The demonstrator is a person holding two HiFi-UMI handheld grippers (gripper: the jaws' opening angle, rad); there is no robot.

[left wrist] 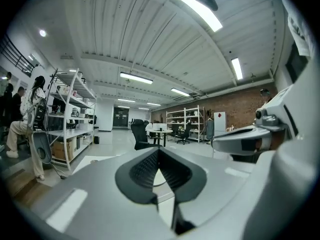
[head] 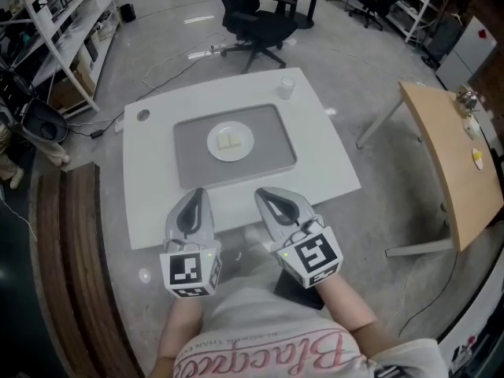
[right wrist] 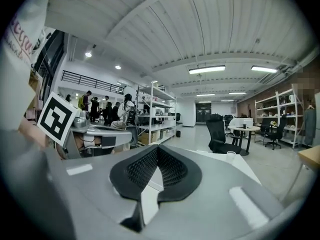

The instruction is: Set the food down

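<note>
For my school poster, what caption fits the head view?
Left gripper and right gripper, shut and empty, near a white table; plate of food on grey mat.

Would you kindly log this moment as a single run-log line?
left gripper: shut, empty | right gripper: shut, empty | pale food: on round white plate, centre of grey mat

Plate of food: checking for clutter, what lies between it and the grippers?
Head view: only bare grey mat and white table between the plate and left gripper and right gripper.
</note>
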